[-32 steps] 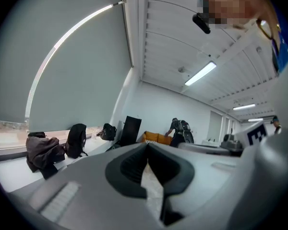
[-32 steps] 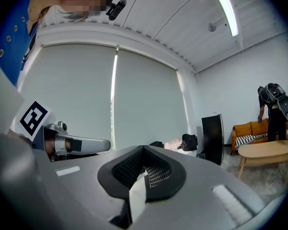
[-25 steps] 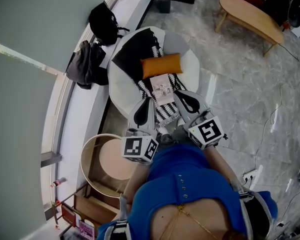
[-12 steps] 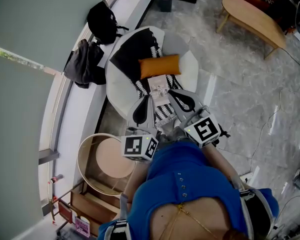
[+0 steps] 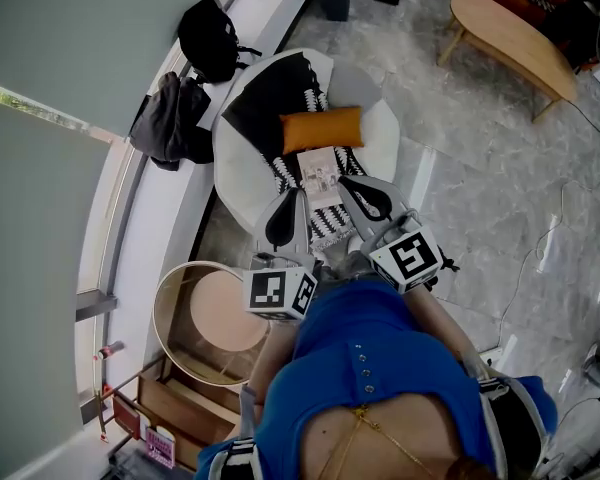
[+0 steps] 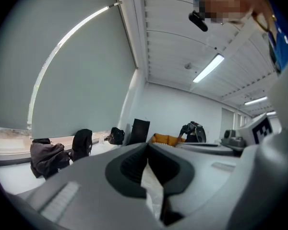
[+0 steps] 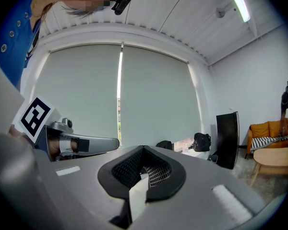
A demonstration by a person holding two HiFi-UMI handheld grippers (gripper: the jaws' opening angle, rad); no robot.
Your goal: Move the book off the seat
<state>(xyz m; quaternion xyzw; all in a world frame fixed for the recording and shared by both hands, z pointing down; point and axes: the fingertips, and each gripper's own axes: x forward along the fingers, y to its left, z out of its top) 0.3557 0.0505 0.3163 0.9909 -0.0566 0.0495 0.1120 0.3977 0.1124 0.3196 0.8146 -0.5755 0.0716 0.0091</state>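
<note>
Book (image 5: 321, 176) seen lying on white seat (image 5: 236, 168), on black-and-white blanket (image 5: 265, 108); orange cushion (image 5: 322, 129) at its 12 o'clock. Left tongs (image 5: 296, 196) held closed, nothing gripped, tip at book's 7 o'clock. Right tongs (image 5: 345, 182) held closed, empty, tip just beside book's 4 o'clock edge; contact cannot be told. Dark bags (image 5: 208, 38) seen at seat's 10 o'clock.

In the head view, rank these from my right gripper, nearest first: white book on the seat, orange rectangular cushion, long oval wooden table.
1. White book, just left of the right gripper.
2. Orange rectangular cushion, beyond the book, farther back on the seat.
3. Long oval wooden table, far off at upper right.
</note>
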